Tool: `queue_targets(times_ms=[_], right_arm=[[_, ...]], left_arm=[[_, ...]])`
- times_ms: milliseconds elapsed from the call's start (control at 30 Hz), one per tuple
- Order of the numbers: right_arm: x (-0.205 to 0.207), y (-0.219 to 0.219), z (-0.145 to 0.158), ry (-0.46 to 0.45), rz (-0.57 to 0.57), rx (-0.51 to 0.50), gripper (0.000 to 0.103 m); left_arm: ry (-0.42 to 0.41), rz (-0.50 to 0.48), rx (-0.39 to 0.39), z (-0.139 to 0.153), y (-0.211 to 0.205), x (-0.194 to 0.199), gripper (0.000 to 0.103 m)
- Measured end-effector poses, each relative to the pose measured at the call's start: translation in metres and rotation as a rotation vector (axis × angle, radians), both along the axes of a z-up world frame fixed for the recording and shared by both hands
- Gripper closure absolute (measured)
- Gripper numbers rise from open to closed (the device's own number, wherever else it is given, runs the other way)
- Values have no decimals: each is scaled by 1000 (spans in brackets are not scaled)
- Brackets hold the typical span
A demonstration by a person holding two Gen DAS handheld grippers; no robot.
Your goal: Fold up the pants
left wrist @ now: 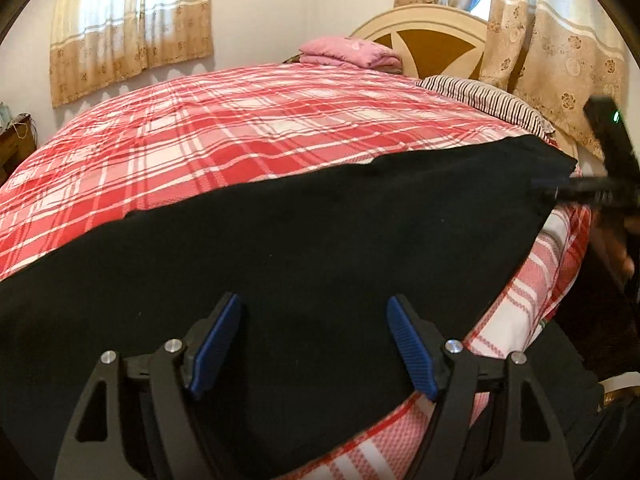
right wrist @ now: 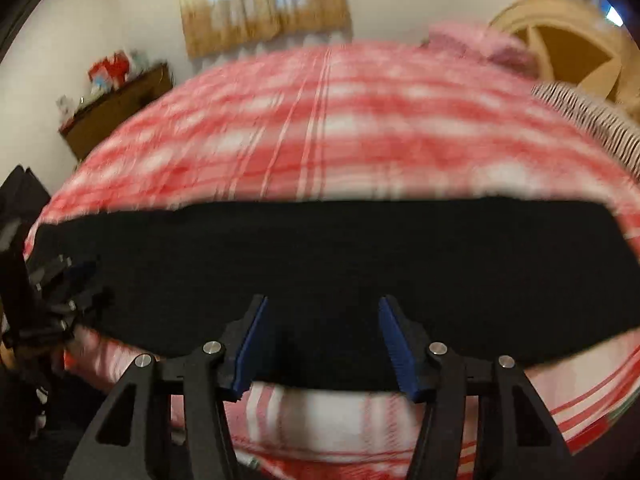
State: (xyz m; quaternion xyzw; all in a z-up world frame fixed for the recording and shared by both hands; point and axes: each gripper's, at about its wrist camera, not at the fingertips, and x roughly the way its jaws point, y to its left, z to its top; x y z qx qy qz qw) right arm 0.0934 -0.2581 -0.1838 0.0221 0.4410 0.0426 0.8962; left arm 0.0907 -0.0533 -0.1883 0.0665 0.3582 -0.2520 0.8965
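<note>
Black pants [left wrist: 288, 248] lie flat in a long band along the near edge of a bed with a red and white plaid cover [left wrist: 240, 128]. My left gripper [left wrist: 314, 312] is open, its blue pads above the pants near their near edge. My right gripper [right wrist: 322, 312] is open above the pants [right wrist: 320, 256] too; its view is blurred. In the left wrist view the right gripper [left wrist: 560, 190] shows at the pants' right end. In the right wrist view the left gripper [right wrist: 76, 280] shows at the pants' left end.
A folded pink blanket [left wrist: 352, 52] and a striped pillow [left wrist: 480, 96] lie at the head of the bed by a cream headboard [left wrist: 432, 28]. Curtains [left wrist: 132, 28] hang on the far wall. A wooden cabinet [right wrist: 116, 108] with clutter stands beyond the bed.
</note>
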Motion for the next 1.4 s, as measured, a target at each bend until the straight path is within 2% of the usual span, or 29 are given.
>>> queue_targets(times_ms=[133, 233, 300, 400, 500, 600, 667, 733, 867, 1033, 1100, 1133, 1200, 1267, 1400], right_arm=[[-13, 12, -2, -4, 19, -70, 46], [-11, 12, 10, -2, -8, -60, 46], [-12, 19, 21, -45, -12, -59, 46], [-4, 45, 26, -73, 48, -71, 46], [3, 78, 14, -55, 156, -32, 46], [9, 102, -13, 21, 215, -45, 46], [5, 110, -22, -1, 227, -116, 46], [0, 111, -19, -13, 246, -133, 46], [-3, 88, -7, -6, 211, -10, 46], [-12, 62, 4, -71, 144, 12, 46], [-21, 40, 13, -105, 98, 56, 46], [-25, 27, 19, -127, 69, 80, 46], [-36, -8, 33, -181, -19, 146, 46], [-47, -46, 43, -224, -122, 217, 46], [-73, -122, 57, -312, -357, 317, 46]], left_arm=[[19, 14, -16, 1, 1, 2, 24], [44, 32, -10, 5, 2, 3, 24], [57, 43, -3, 6, 5, 3, 24], [69, 56, 23, 6, 5, 2, 24], [78, 68, 29, 6, 9, 1, 24], [81, 85, 39, 7, 16, 0, 23], [84, 97, 49, 7, 22, 0, 23], [86, 111, 48, 6, 28, 1, 23], [83, 130, 60, 9, 36, 2, 23], [22, 173, 100, 23, 54, 3, 21], [-21, 225, 115, 33, 76, 5, 8], [-52, 271, 129, 37, 91, 6, 6], [-84, 350, 167, 40, 118, 8, 4], [-78, 446, 209, 39, 152, 13, 4], [-73, 582, 203, 34, 203, 8, 4]])
